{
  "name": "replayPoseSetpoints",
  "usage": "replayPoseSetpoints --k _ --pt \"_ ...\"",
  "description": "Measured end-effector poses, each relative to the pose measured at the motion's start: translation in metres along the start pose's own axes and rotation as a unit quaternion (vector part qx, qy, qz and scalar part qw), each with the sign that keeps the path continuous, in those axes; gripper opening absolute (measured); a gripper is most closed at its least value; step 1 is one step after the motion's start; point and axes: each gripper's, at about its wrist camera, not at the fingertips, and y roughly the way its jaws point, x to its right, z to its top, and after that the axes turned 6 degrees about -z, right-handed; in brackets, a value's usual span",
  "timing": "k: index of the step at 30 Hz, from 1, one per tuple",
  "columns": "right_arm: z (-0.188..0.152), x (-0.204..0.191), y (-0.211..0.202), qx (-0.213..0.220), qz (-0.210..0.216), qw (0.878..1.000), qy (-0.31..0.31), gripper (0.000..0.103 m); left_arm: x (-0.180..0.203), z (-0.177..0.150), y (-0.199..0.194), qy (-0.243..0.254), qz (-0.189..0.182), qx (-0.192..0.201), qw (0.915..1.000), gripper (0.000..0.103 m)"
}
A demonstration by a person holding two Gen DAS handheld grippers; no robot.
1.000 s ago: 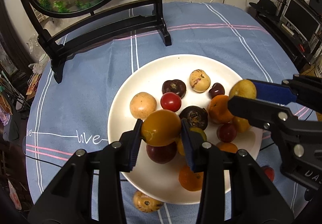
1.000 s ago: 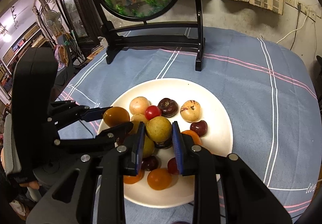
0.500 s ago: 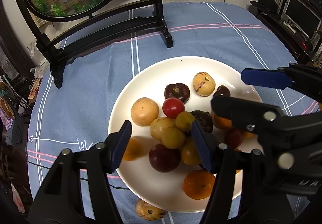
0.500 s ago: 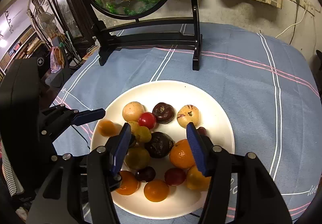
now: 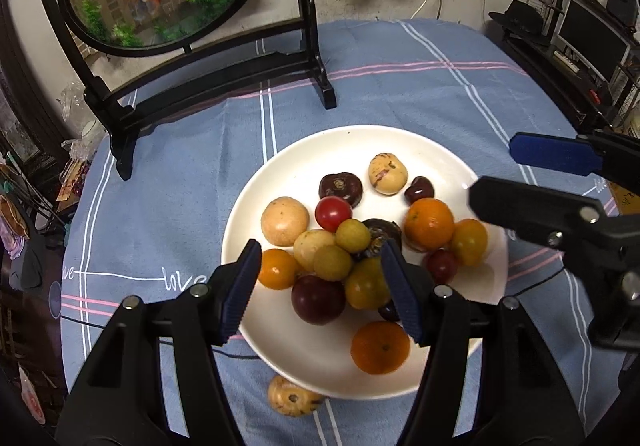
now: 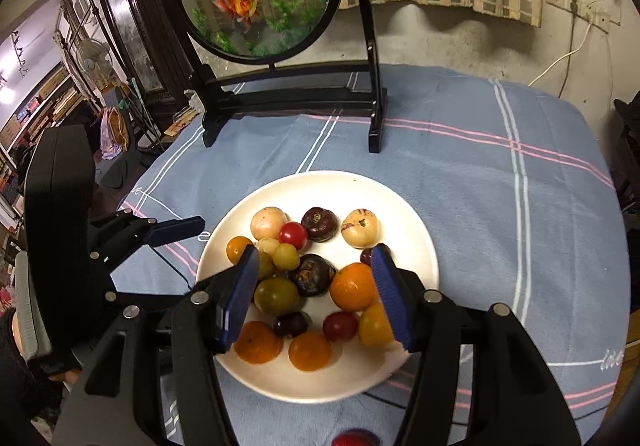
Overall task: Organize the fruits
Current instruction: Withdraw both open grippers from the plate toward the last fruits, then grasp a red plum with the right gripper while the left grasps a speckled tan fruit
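A white plate [image 5: 304, 149] [image 6: 408, 213] on the blue checked cloth holds several small fruits: tangerines [image 5: 429, 224], a red tomato [image 5: 333, 207], dark purple ones and yellow-green ones [image 6: 286, 256]. An orange-yellow fruit [image 5: 276, 269] lies at the pile's left edge. My left gripper [image 5: 320, 258] hovers open above the pile's near side, its pads touching nothing. My right gripper [image 6: 316, 262] hangs open over the plate's middle, also with nothing held. Each gripper shows in the other's view: the right gripper [image 5: 536, 173] at the right, the left gripper [image 6: 176, 230] at the left.
A tan fruit [image 5: 292, 396] lies on the cloth against the plate's near rim, and a red one [image 6: 354, 438] sits near the table's front. A round goldfish screen on a black stand [image 5: 224, 85] rises behind the plate. A thin black cable [image 5: 192, 342] runs under the plate.
Both grippers were shut on a fruit, the left on an orange-yellow one, the right on a yellow-green one. Both opened, the fruits now lie on the plate, and both grippers rose slightly.
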Motion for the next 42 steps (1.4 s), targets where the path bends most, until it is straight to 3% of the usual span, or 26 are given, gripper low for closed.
replayPoseSetpoints --k 8,12,19,25,26,27,31,35,42 --pt "-0.039 0.011 -0.043 0.010 -0.015 1.000 0.006 0.060 -0.032 -0.027 -0.041 -0.027 0.002 0.021 0.9994 0.068" --pt "-0.078 0.017 -0.047 -0.011 -0.031 0.999 0.006 0.060 -0.055 -0.059 -0.049 -0.042 0.020 0.007 0.9989 0.069" --pt "-0.149 0.009 -0.010 -0.085 -0.077 0.993 -0.035 0.061 -0.068 -0.107 -0.043 -0.074 0.009 -0.030 0.9968 0.071" --pt "-0.161 0.006 0.017 -0.117 -0.093 0.988 -0.034 0.059 -0.060 -0.125 -0.036 -0.071 -0.002 -0.047 0.9964 0.071" --pt "-0.162 0.005 0.020 -0.121 -0.097 0.987 -0.037 0.053 -0.059 -0.127 -0.035 -0.071 -0.004 -0.049 0.9962 0.071" --pt "-0.164 0.004 0.022 -0.128 -0.097 0.986 -0.041 0.039 -0.058 -0.128 -0.034 -0.071 -0.006 -0.051 0.9961 0.071" --pt "-0.166 0.002 0.017 -0.127 -0.096 0.986 -0.044 0.038 -0.050 -0.130 -0.025 -0.066 -0.011 -0.059 0.9960 0.071" --pt "-0.165 0.013 0.006 -0.123 -0.071 0.990 0.000 0.038 -0.042 -0.126 -0.008 -0.049 -0.016 -0.064 0.9966 0.071" --pt "-0.158 0.016 -0.003 -0.120 -0.057 0.991 0.021 0.038 -0.028 -0.123 0.032 0.002 -0.010 -0.077 0.9969 0.071"
